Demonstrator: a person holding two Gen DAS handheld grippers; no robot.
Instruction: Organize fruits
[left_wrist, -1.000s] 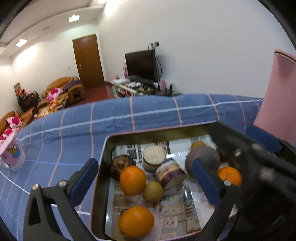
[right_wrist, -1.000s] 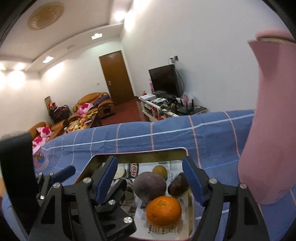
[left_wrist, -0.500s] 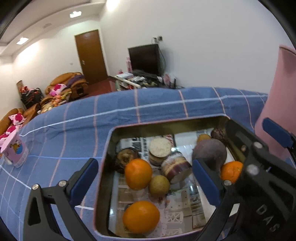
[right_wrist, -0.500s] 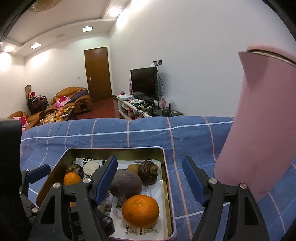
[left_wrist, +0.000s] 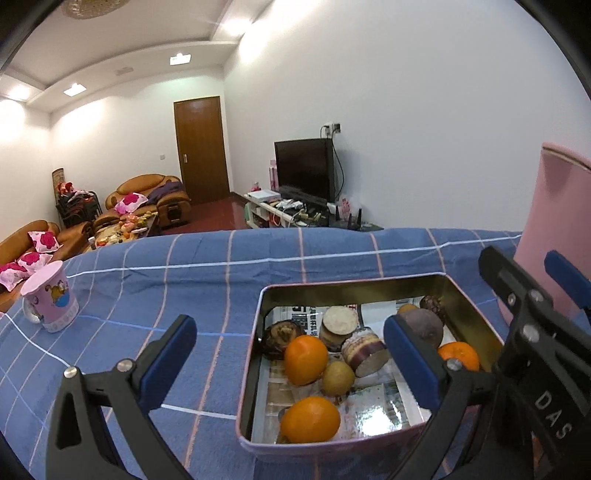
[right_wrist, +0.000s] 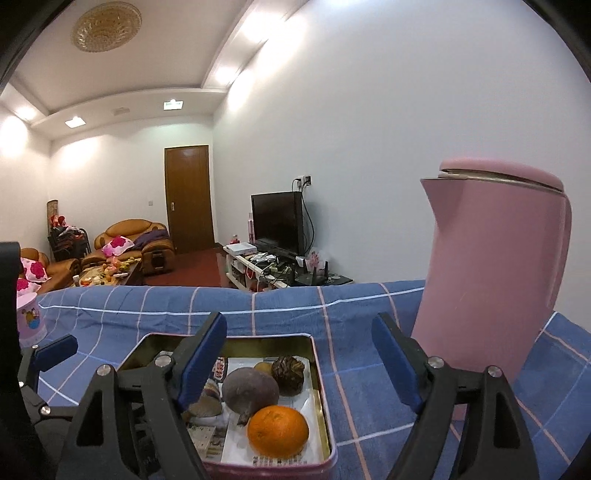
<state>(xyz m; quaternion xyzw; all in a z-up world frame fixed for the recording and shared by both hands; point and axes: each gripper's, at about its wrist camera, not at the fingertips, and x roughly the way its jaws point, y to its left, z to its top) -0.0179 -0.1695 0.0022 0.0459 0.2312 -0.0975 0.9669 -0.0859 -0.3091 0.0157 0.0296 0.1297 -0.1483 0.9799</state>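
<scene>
**Both grippers empty above the fruit tin**

Left wrist view: left gripper (left_wrist: 288, 354) fills the lower frame, jaws wide apart, nothing between the pads. Its right pad sits in front of the tin (left_wrist: 351, 288), lower centre-right; its left pad is over the blue checked cloth (left_wrist: 184, 273). Tin is lined with newspaper and holds two oranges (left_wrist: 306, 360) at lower left, one nearer the bottom edge, a small brownish-green fruit (left_wrist: 338, 377) just beside them, a cut purple-skinned piece (left_wrist: 364, 350) in the middle, and a dark purple round fruit (left_wrist: 424, 326) toward the right. A third orange (left_wrist: 460, 354) shows at the tin's right side, partly behind the pad. Right gripper's black frame crosses the right edge.

Right wrist view: right gripper (right_wrist: 299, 363) at bottom, jaws have just been opening, now spread wide with nothing held. Tin at lower centre; orange nearest the bottom, dark purple fruit above it, a dark scaly fruit (right_wrist: 288, 371) upper right in the tin.

Pink kettle (right_wrist: 491, 280) stands upright on the cloth, right of the tin, apart from it. Pink cartoon cup (left_wrist: 50, 301) at far left on the cloth, well apart from the tin.
</scene>
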